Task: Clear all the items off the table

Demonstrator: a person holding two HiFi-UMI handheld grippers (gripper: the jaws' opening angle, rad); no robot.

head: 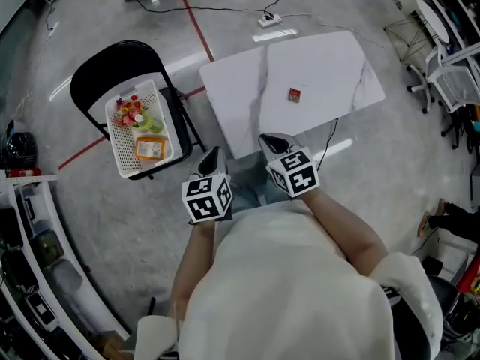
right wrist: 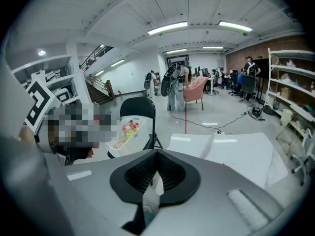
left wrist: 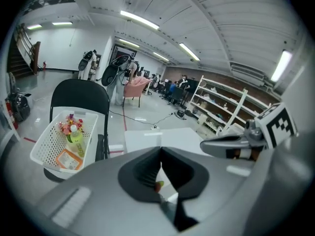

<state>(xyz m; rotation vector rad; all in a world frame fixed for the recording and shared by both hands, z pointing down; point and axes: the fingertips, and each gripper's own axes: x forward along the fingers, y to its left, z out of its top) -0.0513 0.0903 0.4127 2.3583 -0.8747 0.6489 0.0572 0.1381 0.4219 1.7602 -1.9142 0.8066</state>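
1. Closest in, the left hand-held gripper [head: 213, 160] is clenched. Its ribbed black pads meet at the tips, with nothing clamped that I can make out. It hangs at the near edge of the counter [head: 330, 66].
2. Just to its right, the right hand-held gripper [head: 274, 142] is clenched as well and empty, its dark pads pressed together at that same near edge.
3. Ahead of both lies the counter top, a flat white slab with a grey marble-like vein. It looks glossy and hard.
4. The small red item [head: 294, 94] lies beyond the right hand-held gripper, well apart from its tips and alone on the slab. It looks low and boxy, but it is too small to tell the material.
5. I take the step in hand to be the reach for that item.
   - The jaws should open before they arrive and come down steeply so they straddle the item.
   - Both pads should touch its sides together, since a polished top would likely let a light thing skate away from a one-sided nudge.
6. Farthest off, to the left of the left hand-held gripper, a white plastic lattice basket [head: 114, 145] rests on a black folding chair [head: 105, 62].
   - It already holds bright flowers [head: 129, 109], a green bottle [head: 150, 124] and an orange packet [head: 150, 149].
   - It looks like the drop-off.
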